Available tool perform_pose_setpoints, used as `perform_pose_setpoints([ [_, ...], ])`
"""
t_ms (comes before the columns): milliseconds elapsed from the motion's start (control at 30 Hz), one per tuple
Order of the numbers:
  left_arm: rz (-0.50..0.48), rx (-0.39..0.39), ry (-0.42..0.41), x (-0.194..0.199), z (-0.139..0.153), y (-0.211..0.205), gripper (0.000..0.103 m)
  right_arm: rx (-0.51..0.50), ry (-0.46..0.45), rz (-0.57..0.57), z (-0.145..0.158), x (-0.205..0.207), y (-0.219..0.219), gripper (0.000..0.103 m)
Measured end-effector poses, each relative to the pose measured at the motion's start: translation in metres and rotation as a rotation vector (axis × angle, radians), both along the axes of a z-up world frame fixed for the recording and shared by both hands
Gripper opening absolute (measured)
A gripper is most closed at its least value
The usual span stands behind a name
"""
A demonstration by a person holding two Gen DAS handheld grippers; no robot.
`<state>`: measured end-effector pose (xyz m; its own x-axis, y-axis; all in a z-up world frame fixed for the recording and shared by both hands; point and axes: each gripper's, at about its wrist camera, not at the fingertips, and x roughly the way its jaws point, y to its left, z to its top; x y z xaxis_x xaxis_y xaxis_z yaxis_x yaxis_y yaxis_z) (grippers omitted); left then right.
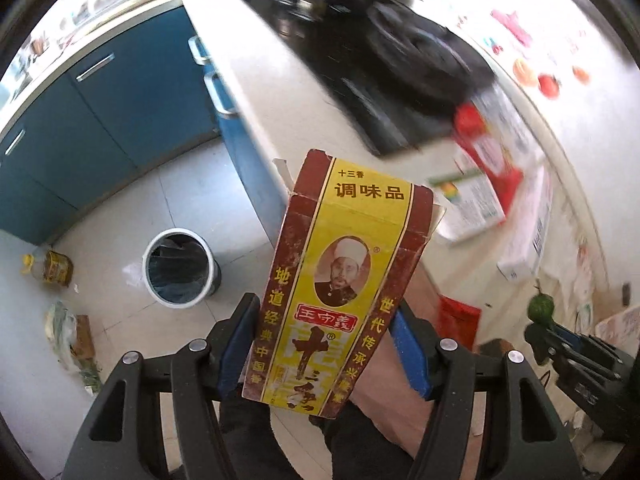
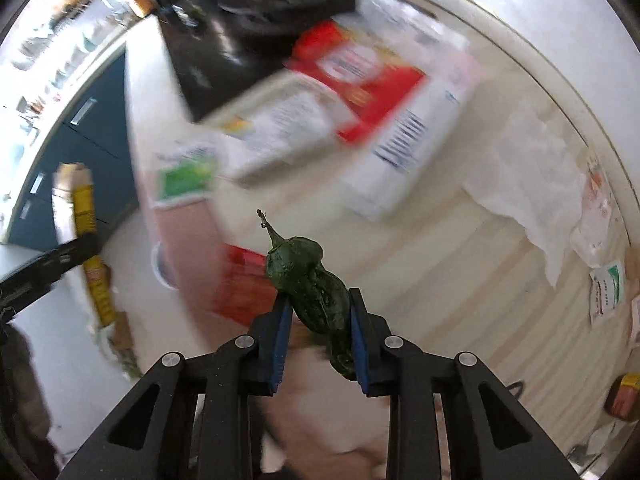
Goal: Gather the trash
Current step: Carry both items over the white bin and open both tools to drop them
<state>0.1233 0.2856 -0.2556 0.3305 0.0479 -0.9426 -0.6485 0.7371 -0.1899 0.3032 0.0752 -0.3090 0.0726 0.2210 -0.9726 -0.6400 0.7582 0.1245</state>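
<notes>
My left gripper point(image 1: 325, 322) is shut on a yellow and brown spice box point(image 1: 344, 272) with an open top, held upright in the air beside the counter edge. Below it on the floor stands a white trash bin point(image 1: 180, 267) with a dark liner. My right gripper point(image 2: 320, 312) is shut on a wrinkled dark green pepper point(image 2: 310, 284) with its stem pointing up, above the counter. The right gripper and pepper point(image 1: 541, 307) also show at the right of the left wrist view. The spice box point(image 2: 86, 216) shows at the left of the right wrist view.
Red and white boxes point(image 2: 360, 80) and a white carton point(image 2: 404, 152) lie on the pale counter point(image 2: 460, 280), with crumpled white paper point(image 2: 532, 184) and small packets point(image 2: 608, 292). A black stove point(image 1: 384, 80) is further back. Blue cabinets point(image 1: 112, 120) line the floor, where an oil bottle point(image 1: 50, 268) and a bag point(image 1: 64, 332) lie.
</notes>
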Motion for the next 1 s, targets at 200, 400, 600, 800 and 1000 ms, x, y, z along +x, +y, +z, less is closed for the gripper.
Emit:
perform_pose_setpoints([
  [200, 0.097, -0.067, 0.054, -0.074, -0.036, 0.116, 0.062, 0.081, 0.075, 0.064, 0.005, -0.069, 0.142, 0.028],
  [400, 0.267, -0.137, 0.179, -0.152, -0.153, 0.252, 0.062, 0.079, 0.2, 0.155, -0.113, -0.156, 0.301, 0.029],
  [600, 0.394, -0.299, 0.256, -0.194, -0.331, 0.34, 0.062, 0.005, 0.359, 0.142, -0.315, -0.195, 0.4, 0.028],
  [800, 0.434, -0.492, 0.284, -0.214, -0.492, 0.374, 0.062, -0.085, 0.468, 0.133, -0.495, -0.219, 0.452, 0.028],
  [1000, 0.447, -0.653, 0.318, -0.214, -0.593, 0.368, 0.062, -0.142, 0.477, 0.154, -0.582, -0.226, 0.447, 0.03],
])
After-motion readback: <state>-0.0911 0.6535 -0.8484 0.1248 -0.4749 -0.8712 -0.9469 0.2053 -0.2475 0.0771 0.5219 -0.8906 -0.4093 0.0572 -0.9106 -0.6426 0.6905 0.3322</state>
